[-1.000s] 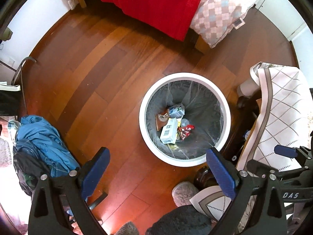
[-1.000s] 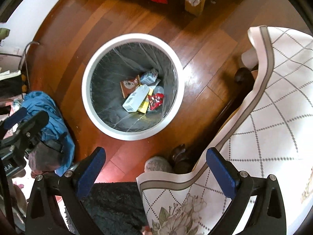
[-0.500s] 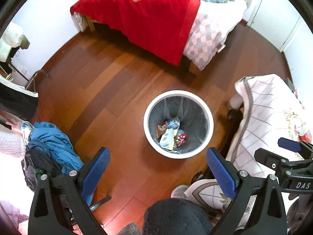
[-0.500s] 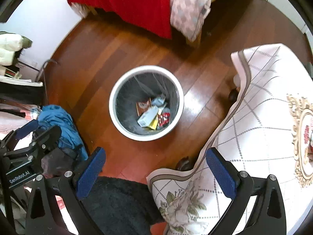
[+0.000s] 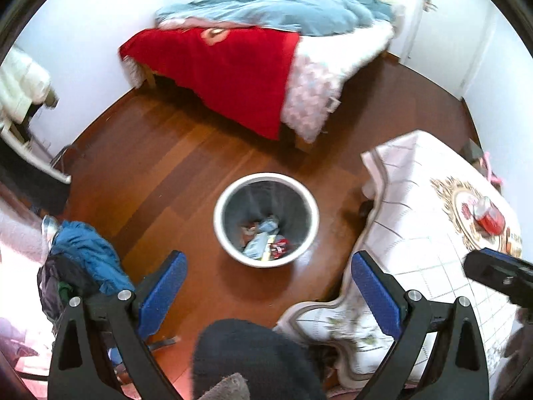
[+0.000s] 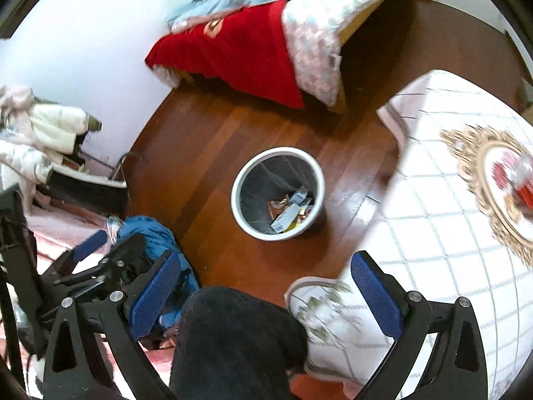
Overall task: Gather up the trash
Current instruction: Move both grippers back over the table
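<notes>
Both views risen, bin [image 5: 266, 219] smaller, table [image 5: 429, 253] beside, both jaws spread.

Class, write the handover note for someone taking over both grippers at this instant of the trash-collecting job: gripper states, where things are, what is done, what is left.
Left gripper: open, empty, held high above the floor.
Right gripper: open, empty, equally high.
Trash bin: white, dark liner, upright on the wooden floor beside the table with the patterned tablecloth.
Done: several wrappers and a small carton lie at the bottom of the bin.
Left: a red item, blurred, sits on the tablecloth; it looks like the next piece, probably nearest the right gripper. Check the floor too.
</notes>
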### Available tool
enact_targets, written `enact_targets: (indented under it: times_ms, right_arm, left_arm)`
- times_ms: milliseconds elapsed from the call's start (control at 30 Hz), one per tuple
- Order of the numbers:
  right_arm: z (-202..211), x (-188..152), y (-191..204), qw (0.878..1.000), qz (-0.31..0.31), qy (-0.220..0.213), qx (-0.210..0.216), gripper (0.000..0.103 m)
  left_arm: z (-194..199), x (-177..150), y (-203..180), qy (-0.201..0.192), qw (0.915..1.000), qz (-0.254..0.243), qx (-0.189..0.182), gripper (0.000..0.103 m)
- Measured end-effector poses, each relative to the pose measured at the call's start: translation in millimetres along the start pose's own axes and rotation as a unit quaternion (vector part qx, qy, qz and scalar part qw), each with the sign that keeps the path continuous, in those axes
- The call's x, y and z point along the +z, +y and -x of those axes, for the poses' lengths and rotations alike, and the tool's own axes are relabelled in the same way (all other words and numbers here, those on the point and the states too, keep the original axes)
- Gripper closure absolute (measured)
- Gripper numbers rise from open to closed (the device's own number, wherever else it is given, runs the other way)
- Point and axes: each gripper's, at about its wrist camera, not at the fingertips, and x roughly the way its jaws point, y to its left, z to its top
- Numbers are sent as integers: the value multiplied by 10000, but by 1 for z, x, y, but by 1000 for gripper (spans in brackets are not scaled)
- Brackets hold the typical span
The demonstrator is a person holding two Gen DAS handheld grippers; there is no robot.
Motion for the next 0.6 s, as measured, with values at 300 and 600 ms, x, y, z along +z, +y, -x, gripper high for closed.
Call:
enact_targets:
  times_ms: [300,600]
  right_arm:
    - [78,-32,-153,9886,-1038,-320,-1039,0]
    - [129,-26,-371,9413,-2006,-23,-2716,0]
  left_arm:
    - [-62,-20,-181,345,9946,-936,-301,2]
    - [-102,-26,-334,516,9852,-1565,-479,2]
